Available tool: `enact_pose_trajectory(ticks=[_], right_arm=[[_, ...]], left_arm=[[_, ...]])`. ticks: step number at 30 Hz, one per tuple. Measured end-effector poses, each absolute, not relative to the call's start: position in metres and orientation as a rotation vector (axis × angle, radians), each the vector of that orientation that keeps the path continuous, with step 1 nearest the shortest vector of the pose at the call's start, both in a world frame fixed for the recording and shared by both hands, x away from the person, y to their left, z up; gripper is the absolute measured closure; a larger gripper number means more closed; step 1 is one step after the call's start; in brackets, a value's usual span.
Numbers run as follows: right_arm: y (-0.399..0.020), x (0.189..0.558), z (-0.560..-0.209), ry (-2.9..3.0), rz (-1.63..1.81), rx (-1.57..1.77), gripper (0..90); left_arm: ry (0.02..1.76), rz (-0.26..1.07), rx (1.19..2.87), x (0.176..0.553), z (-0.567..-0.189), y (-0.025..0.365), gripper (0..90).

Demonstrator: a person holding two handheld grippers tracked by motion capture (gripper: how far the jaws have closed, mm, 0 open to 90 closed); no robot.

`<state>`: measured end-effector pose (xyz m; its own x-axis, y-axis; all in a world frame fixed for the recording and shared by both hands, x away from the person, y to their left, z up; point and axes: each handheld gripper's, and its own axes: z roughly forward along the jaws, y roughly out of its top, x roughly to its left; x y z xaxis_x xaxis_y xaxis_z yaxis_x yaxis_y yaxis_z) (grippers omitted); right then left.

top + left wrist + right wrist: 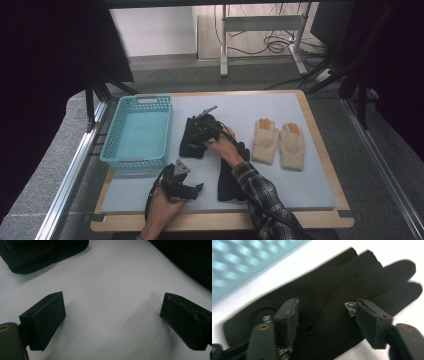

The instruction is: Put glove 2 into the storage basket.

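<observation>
right gripper (pixel 323 315) open, black glove (pixel 329 297), unlabelled

The person is wearing a plaid flannel sleeve (pixel 262 200) in dark and pale checks on the right arm, nearer the table's front edge than the basket; the left forearm is showing no sleeve. The left gripper (pixel 181 187) is carrying a grey three-cornered plate on its black body, and a black cable is looping from it. The right gripper (pixel 201 125) is black too, trailing a black cable along the sleeve. In the gripper views, blocky matte black jaws are showing small screw holes, brass-coloured rivets are sitting at their bases, and scraps of silvery tape are clinging to the right pair.
</observation>
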<state>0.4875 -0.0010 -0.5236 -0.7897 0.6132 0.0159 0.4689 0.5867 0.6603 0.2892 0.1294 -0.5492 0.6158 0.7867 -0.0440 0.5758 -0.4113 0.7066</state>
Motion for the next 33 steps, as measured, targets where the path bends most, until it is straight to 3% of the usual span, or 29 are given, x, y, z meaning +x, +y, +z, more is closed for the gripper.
enact_pose_trajectory(ticks=[2,5,7,18,33], right_arm=[[-0.001,0.490,-0.528,2.612,1.024,0.918,45.4],[-0.004,0.488,-0.527,2.642,1.037,0.921,74.3],[-0.005,0.487,-0.526,2.665,1.024,0.934,83.0],[-0.018,0.479,-0.505,2.620,1.079,0.915,86.2],[-0.083,0.430,-0.447,2.582,1.176,0.898,85.7]], left_arm=[[1.069,0.384,2.136,0.289,-0.549,0.129,6.4],[1.069,0.384,2.137,0.289,-0.549,0.129,6.4],[1.069,0.384,2.137,0.289,-0.549,0.129,6.4],[1.068,0.384,2.139,0.289,-0.549,0.129,6.4],[1.066,0.387,2.141,0.289,-0.549,0.129,6.4]])
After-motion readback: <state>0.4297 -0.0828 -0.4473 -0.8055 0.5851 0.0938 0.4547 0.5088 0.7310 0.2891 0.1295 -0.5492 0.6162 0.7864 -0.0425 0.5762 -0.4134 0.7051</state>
